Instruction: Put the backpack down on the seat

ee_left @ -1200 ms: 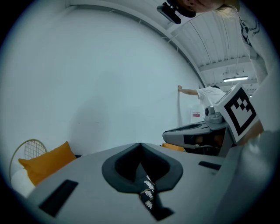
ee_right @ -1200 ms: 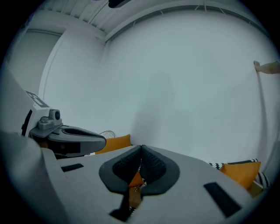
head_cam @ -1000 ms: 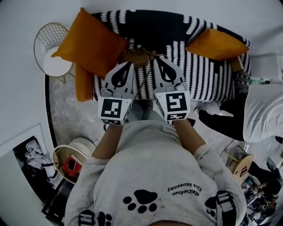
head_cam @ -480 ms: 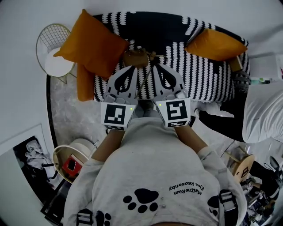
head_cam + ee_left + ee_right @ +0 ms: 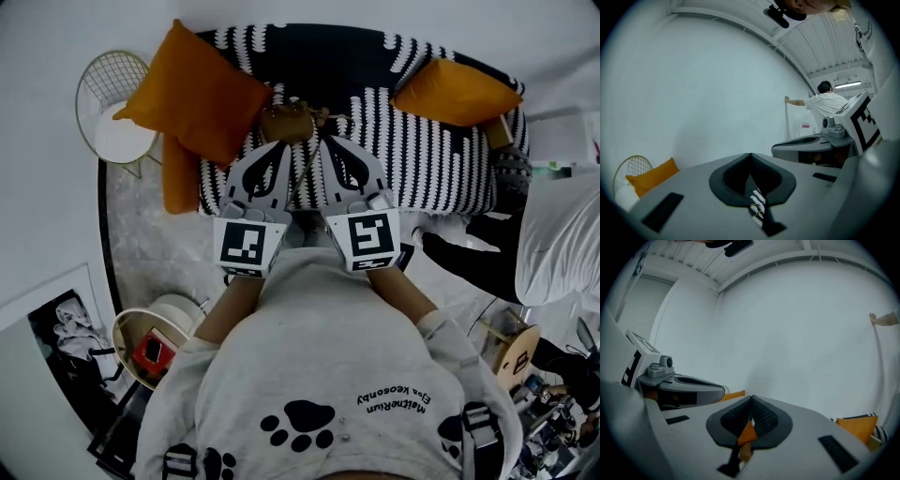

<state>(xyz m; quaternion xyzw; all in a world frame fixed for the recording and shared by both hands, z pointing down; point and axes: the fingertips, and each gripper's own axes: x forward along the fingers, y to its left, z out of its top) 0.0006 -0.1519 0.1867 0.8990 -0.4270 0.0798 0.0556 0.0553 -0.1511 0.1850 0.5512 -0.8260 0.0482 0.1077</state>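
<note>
Brown backpack [image 5: 286,122], apparently resting on striped sofa seat [image 5: 431,159]; left tool [image 5: 272,142], right tool [image 5: 334,141] both pinched narrow just beside it. Step: set-down. Next: free any strap, withdraw.

A sofa [image 5: 441,159] in a black-and-white striped cover stands against a plain white wall [image 5: 693,93], with orange cushions [image 5: 197,94] at both ends. Beside one end, a gold wire chair [image 5: 117,141] with a white seat stands on a pale mottled floor [image 5: 150,234].
</note>
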